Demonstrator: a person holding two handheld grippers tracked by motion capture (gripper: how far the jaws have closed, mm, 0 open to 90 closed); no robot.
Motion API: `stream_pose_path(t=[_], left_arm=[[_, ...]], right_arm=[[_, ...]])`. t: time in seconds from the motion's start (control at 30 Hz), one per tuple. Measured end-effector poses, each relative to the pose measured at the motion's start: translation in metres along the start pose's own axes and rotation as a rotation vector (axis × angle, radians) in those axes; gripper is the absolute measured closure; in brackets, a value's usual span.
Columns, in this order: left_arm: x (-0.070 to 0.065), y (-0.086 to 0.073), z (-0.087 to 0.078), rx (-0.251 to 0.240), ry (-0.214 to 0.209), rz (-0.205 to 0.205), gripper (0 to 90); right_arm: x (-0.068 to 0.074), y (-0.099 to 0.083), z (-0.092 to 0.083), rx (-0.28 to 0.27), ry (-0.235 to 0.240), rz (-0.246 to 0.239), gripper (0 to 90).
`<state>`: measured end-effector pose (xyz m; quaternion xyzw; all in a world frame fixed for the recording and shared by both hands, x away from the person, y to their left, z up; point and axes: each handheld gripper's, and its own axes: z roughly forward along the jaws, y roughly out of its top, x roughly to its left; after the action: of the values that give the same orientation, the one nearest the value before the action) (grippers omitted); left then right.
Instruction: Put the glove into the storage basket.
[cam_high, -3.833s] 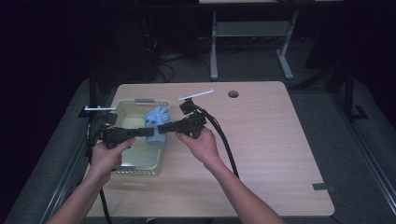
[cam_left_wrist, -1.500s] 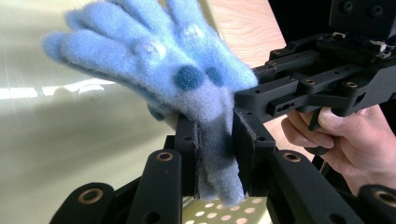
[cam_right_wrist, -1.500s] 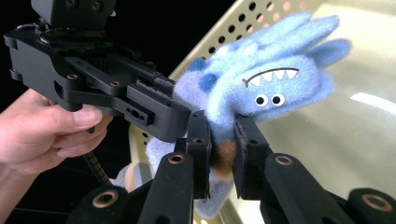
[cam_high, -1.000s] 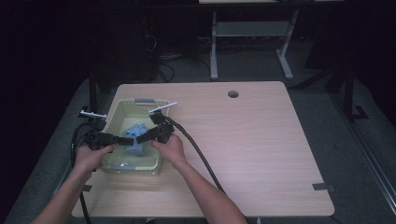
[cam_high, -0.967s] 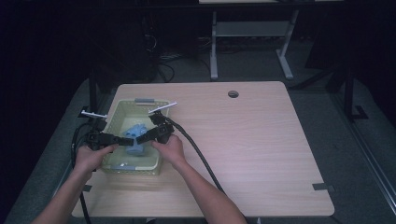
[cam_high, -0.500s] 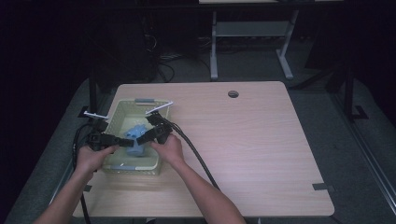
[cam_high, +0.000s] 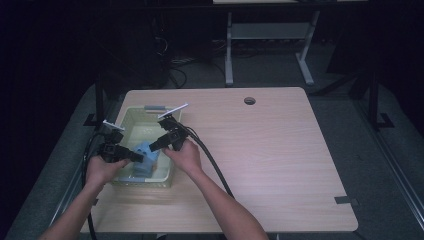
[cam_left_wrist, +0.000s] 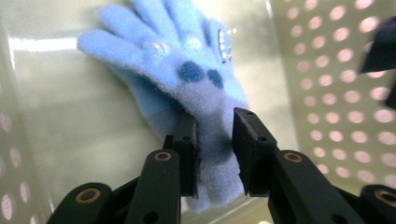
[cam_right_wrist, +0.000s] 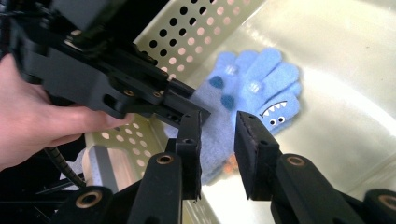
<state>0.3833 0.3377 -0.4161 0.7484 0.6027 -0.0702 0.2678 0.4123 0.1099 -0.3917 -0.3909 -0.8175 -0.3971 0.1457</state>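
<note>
Left gripper view showed the left gripper narrowly pinching the blue glove's cuff at 6 o'clock in the basket, while the right gripper, jaws just opening, stood slightly apart.

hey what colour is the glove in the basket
Light blue with darker blue spots and a small toothy monster face; the glove shows best in the right gripper view.

glove in basket, basket on table
</note>
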Motion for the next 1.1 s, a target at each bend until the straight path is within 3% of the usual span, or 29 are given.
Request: stream_pose_path(t=[0.1,0.33,0.4,0.53,0.7,0.77,0.83,0.93,0.97,1.1], left_arm=[[0.000,0.000,0.000,0.024,0.040,0.018,65.5],[0.003,0.003,-0.012,0.023,0.047,0.019,59.1],[0.002,0.005,-0.019,0.001,0.049,0.009,59.3],[-0.002,0.008,-0.026,-0.012,0.068,0.042,67.3],[-0.005,0.012,-0.007,0.061,0.076,0.032,68.0],[-0.007,0.013,0.005,0.127,0.134,0.050,67.9],[-0.008,0.014,0.008,0.140,0.131,0.053,67.7],[-0.009,0.014,0.007,0.123,0.112,0.048,66.8],[-0.010,0.014,0.002,0.095,0.086,0.041,66.3],[-0.012,0.014,-0.007,0.050,0.069,0.044,65.7]], right_arm=[[0.001,-0.001,-0.006,-0.010,-0.001,-0.008,71.1],[0.001,-0.001,-0.015,-0.031,-0.006,-0.009,70.9],[0.000,-0.002,-0.020,-0.048,-0.007,-0.008,70.5],[-0.001,-0.003,-0.024,-0.056,-0.011,-0.010,70.3],[0.002,-0.005,-0.032,-0.072,-0.001,-0.018,70.2],[0.001,-0.007,-0.038,-0.084,-0.005,-0.029,70.2],[0.000,-0.009,-0.041,-0.093,0.000,-0.021,69.9],[-0.002,-0.011,-0.044,-0.100,0.004,-0.013,69.3],[-0.005,-0.013,-0.047,-0.099,0.006,-0.012,68.5],[-0.009,-0.017,-0.052,-0.116,0.019,0.007,67.8]])
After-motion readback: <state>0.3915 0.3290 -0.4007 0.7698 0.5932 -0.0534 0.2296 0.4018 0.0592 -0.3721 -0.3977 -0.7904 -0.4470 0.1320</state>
